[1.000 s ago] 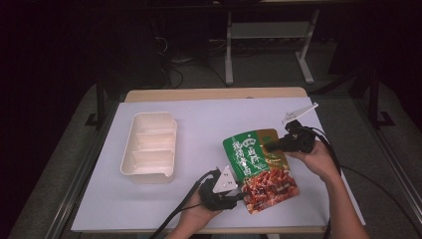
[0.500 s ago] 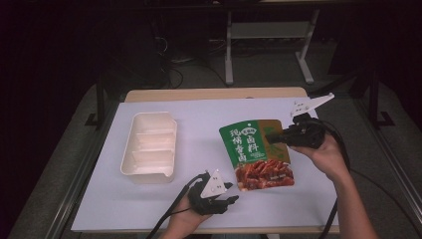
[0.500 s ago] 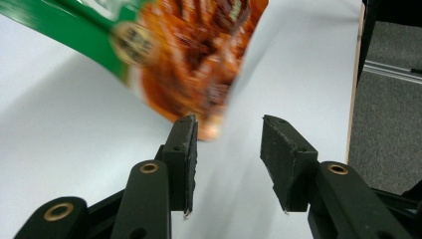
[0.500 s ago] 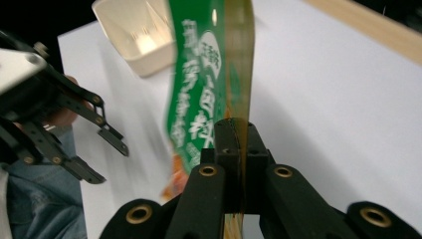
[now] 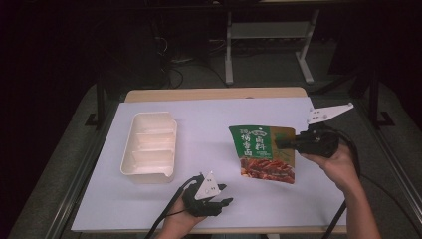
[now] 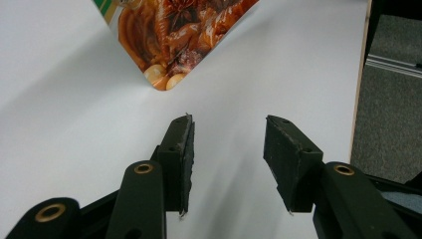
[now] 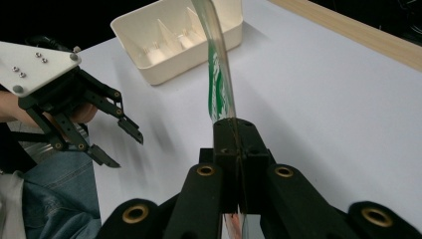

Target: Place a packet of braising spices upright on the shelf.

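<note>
High view: tray [image 5: 149,147] beside pouch [image 5: 263,153]

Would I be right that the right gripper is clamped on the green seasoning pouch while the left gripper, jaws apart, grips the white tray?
Not quite: the left gripper holds nothing, as the left gripper view shows. Its jaws have just been opening, apart from the white tray. The right gripper does clamp the pouch.

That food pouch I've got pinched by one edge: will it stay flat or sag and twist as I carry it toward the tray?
The pouch looks fairly stiff: held by one edge in the right gripper, it stands off the table almost flat. The right gripper view shows a slight bow, so expect some swing. Its glossy film may slip; keep the jaws shut. It seems light.
</note>
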A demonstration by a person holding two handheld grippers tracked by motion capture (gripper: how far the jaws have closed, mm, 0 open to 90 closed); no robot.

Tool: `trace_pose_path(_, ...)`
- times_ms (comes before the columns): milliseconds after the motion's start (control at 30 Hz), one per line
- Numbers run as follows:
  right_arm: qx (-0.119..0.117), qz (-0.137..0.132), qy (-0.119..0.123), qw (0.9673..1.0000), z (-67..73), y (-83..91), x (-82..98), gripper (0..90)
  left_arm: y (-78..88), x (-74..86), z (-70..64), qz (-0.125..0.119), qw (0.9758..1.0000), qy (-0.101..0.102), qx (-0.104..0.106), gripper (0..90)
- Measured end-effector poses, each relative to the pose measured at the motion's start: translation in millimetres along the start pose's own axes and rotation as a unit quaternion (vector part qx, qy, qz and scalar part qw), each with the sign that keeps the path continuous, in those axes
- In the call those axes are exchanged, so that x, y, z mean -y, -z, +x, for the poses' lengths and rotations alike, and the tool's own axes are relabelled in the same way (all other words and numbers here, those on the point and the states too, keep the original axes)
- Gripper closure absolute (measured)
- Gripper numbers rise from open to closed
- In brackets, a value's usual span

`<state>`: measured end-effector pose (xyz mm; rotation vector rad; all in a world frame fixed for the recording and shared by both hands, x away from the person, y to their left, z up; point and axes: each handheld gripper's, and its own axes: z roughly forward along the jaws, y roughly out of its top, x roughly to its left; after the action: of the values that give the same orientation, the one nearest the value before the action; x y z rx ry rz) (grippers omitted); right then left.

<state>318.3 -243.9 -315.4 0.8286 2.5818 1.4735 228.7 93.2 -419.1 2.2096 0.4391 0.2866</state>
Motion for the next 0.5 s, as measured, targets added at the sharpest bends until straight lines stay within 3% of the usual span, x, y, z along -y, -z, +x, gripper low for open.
trace_pose_path(267, 0.000, -0.030, -0.029, 0.9991, -13.4, 9.5, 31.5, 84.4, -6.3, 1.7, -3.4, 0.009, 0.9999, -0.002, 0.008, 52.2)
trace_pose_path(500, 0.009, -0.014, -0.033, 0.9993, -19.2, -8.6, 39.4, 82.1, -5.2, 4.1, -3.9, 0.012, 0.9999, 0.000, 0.008, 51.6)
